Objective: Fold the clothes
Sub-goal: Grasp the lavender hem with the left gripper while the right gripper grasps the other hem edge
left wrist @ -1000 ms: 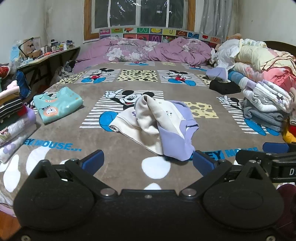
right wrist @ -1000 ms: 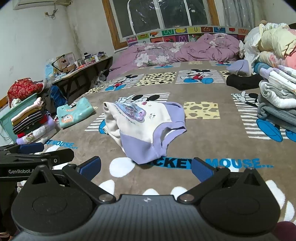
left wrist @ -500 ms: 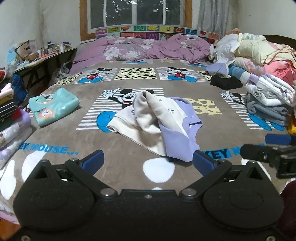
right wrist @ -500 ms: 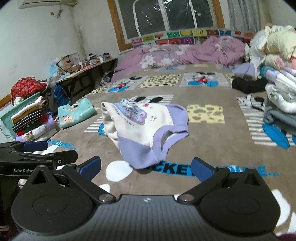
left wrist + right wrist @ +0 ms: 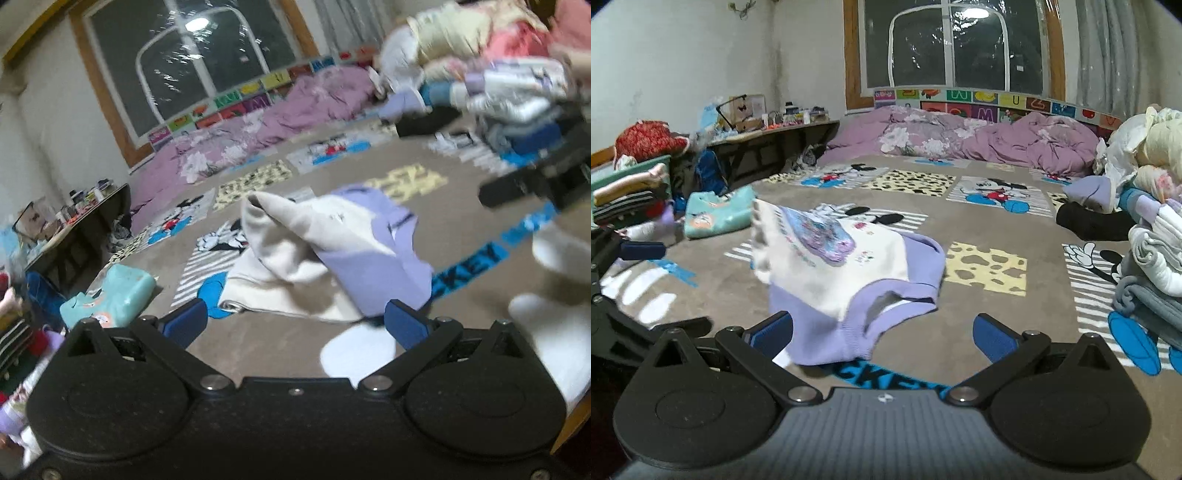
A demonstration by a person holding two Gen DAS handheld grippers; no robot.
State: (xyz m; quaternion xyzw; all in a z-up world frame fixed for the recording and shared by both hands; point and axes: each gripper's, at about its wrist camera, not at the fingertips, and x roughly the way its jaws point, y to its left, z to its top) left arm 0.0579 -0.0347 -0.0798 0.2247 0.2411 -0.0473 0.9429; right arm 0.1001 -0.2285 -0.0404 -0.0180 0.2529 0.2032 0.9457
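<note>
A crumpled cream and lilac child's sweatshirt [image 5: 325, 254] lies bunched on the Mickey Mouse blanket [image 5: 461, 229]. It also shows in the right wrist view [image 5: 849, 277], with a printed picture on its chest. My left gripper [image 5: 295, 325] is open and empty, just short of the sweatshirt's near edge. My right gripper [image 5: 882, 334] is open and empty, its left finger [image 5: 772, 332] close to the lilac hem. The right gripper shows blurred at the right of the left wrist view [image 5: 535, 181].
A folded teal top [image 5: 716, 214] lies at the left. A stack of folded clothes [image 5: 631, 199] stands at the far left. A heap of unfolded laundry [image 5: 1145, 184] is at the right. A pink duvet [image 5: 960, 140] lies along the back, and a cluttered desk [image 5: 768, 125] stands at the left.
Both grippers have moved in closer to the sweatshirt. The left wrist view has tilted and blurred with fast motion. Both stay open and empty.
</note>
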